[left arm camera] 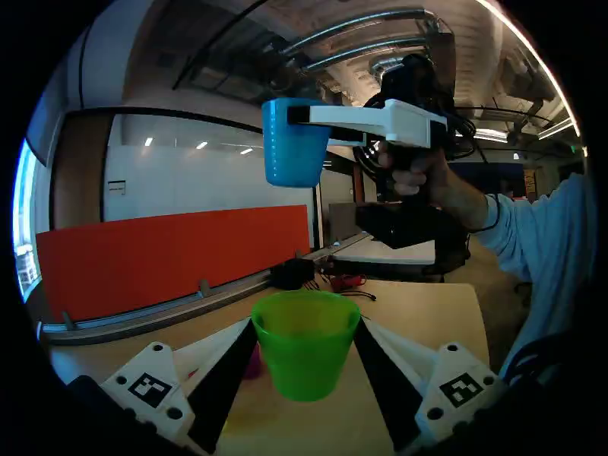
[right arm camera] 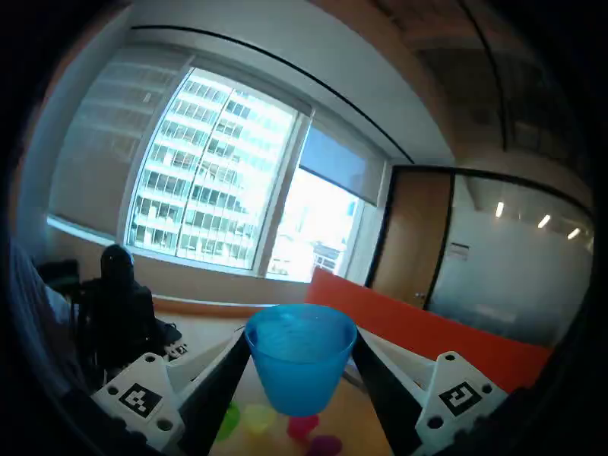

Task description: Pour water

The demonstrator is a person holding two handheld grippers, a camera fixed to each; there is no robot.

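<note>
In the left gripper view a green cup stands upright between my fingers, with my left gripper shut on it just above a wooden table. Higher up hangs a blue cup, upright, with my right gripper shut on it near the rim; a hand holds that gripper. The two cups are apart. In the right gripper view the same blue cup sits between the fingers of my right gripper. Whether either cup holds water is unclear.
Small green, yellow, pink and purple cups lie on the table below the blue cup. An orange partition runs along the table's far edge. A light blue sleeve is at the right. Black cables lie at the back.
</note>
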